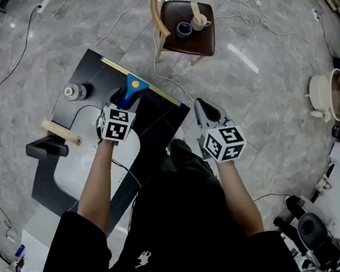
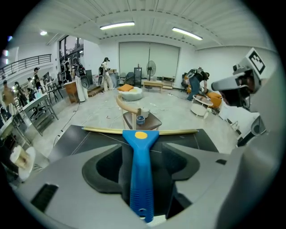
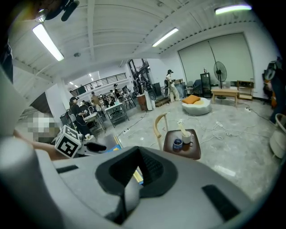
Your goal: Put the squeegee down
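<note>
My left gripper [image 1: 124, 101] points forward and steeply down over the flat black board [image 1: 93, 64]. The bare forearm behind it runs nearly straight out from a black sleeve. In the left gripper view its jaws stand wide apart. The blue plastic squeegee [image 2: 141, 174] with the yellow dot on its head lies between the fingers [image 2: 67, 179]. The ribbed handle runs down the middle of the gap, with dark space showing on both sides, so neither pad presses on it. Just beyond the fingertips the handle widens into its head. The long pale yellow blade runs crosswise there, along the far edge of the black board. I cannot tell whether the handle's near end rests on the board.

My right gripper [image 1: 208, 112] is well to the right of the left fingers, past the board's right edge and over the grey marble floor [image 1: 264, 86]. It tilts down less steeply, with the forearm angled in from the lower right. Its jaws are closed tip to tip with nothing between them. Far ahead of both sets of fingertips stands a wooden chair with a brown seat [image 1: 187, 29].
</note>
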